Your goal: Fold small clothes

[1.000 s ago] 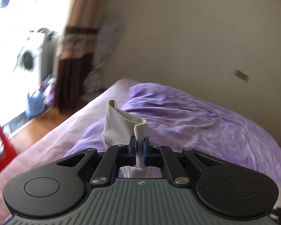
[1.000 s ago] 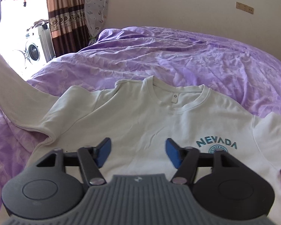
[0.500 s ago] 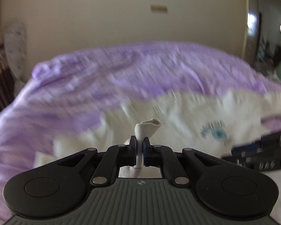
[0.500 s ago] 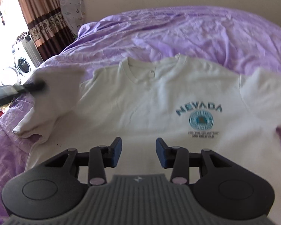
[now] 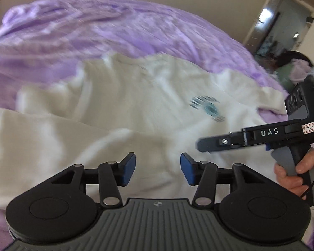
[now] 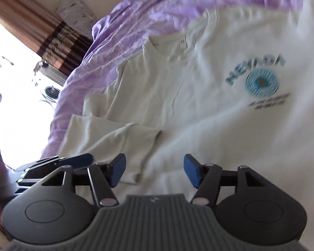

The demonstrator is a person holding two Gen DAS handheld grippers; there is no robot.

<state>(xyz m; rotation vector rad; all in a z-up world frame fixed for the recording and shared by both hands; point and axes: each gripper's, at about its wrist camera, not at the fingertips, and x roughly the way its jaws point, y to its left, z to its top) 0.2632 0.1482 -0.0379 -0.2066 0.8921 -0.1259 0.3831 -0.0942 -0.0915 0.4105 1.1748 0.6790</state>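
A white T-shirt with a teal NEVADA print lies face up on the purple bedspread. Its left sleeve is folded in over the body. My left gripper is open and empty just above the lower left part of the shirt. My right gripper is open and empty over the lower middle of the shirt, near the folded sleeve's hem. The right gripper also shows at the right of the left wrist view, held by a hand.
The purple bedspread covers the bed on all sides of the shirt. A brown curtain and a washing machine stand off the bed's far left. A doorway is at the far right.
My left gripper let go of the sleeve, which now lies folded over the shirt, and its jaws opened. Both grippers moved lower over the shirt.
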